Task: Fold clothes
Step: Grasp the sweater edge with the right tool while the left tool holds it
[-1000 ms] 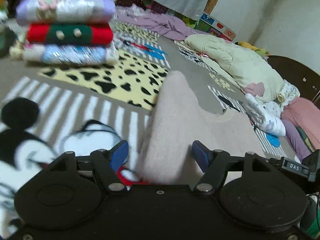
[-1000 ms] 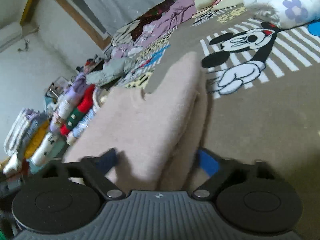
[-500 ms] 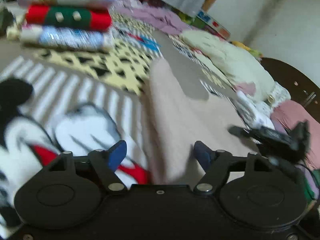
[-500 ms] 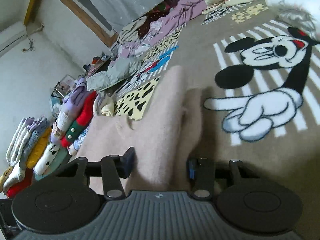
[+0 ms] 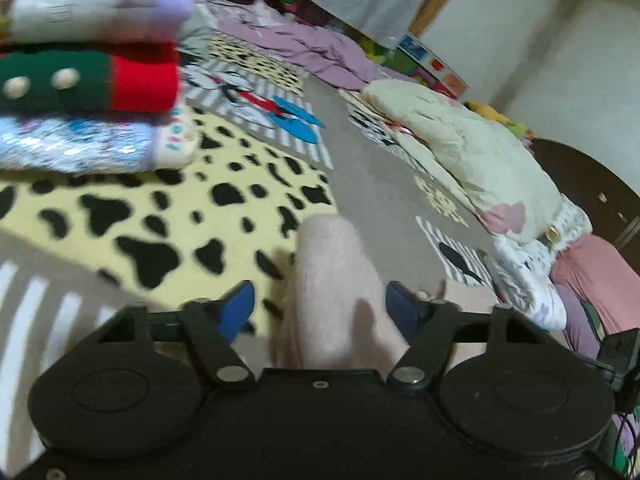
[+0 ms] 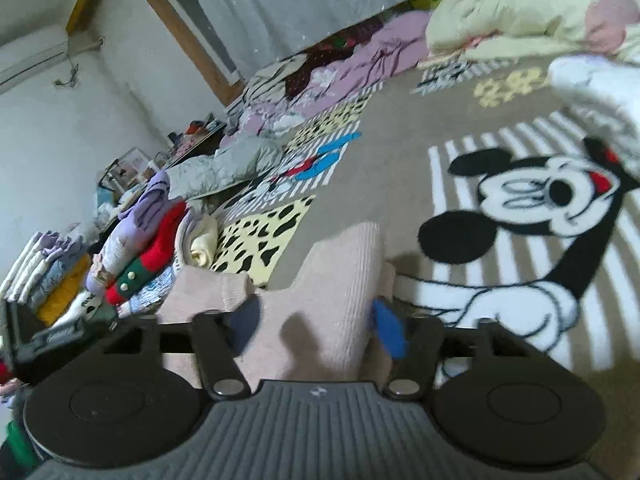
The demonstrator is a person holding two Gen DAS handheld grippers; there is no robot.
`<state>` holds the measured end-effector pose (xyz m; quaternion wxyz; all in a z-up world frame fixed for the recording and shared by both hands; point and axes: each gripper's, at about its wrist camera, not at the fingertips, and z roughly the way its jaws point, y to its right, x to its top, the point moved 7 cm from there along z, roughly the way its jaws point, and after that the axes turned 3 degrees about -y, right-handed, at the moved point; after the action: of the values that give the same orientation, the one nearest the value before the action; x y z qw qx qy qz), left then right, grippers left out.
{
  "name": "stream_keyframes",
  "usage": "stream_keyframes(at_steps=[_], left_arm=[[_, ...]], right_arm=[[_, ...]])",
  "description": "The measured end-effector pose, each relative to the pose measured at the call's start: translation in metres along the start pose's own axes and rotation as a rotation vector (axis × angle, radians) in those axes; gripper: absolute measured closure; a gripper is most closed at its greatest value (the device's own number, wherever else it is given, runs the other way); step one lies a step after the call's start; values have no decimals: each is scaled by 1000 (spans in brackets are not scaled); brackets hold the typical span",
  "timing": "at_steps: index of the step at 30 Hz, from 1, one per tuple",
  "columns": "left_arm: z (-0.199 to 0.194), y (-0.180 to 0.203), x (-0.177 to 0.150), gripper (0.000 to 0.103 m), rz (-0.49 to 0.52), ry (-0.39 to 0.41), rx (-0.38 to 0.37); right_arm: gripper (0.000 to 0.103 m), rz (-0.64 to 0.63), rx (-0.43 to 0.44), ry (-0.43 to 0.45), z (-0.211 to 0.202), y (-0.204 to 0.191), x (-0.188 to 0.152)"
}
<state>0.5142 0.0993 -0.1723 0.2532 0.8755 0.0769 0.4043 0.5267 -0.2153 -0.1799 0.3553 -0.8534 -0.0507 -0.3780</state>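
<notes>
A pale pink knit sweater (image 5: 340, 280) lies on the cartoon-print blanket (image 5: 380, 200). In the left wrist view my left gripper (image 5: 320, 312) has its blue pads either side of a folded ridge of it, with a gap on the left side. In the right wrist view the sweater (image 6: 332, 280) runs between the pads of my right gripper (image 6: 316, 324), which sit close around its ribbed edge. The cloth under both grippers is hidden.
A stack of folded clothes (image 5: 88, 80) stands at the left, also in the right wrist view (image 6: 136, 256). A cream quilt (image 5: 460, 152), pink and purple laundry (image 5: 304, 48) and a dark round table (image 5: 592, 196) lie beyond.
Both grippers have moved forward along the sweater toward the folded stack. The visible cloth ahead of them has shrunk and the stack looks nearer.
</notes>
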Motion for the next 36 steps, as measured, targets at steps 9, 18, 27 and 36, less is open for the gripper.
stream_keyframes(at_steps=[9,18,27,36], left_arm=[[-49,30,4,94,94,42,-43],[-159,76,-26,94,147,171,-154],[-235,89,-109,94,177,182,-169],[-266,81,-207,83,282,34,-78]], right_arm=[[88,-48,36,53,-7,-12,5],[89,-61,215,161,-85,-64,-5],[89,-104,252,187,-176,-99,-63],[83,-126,161,87,-233,-112,-146]])
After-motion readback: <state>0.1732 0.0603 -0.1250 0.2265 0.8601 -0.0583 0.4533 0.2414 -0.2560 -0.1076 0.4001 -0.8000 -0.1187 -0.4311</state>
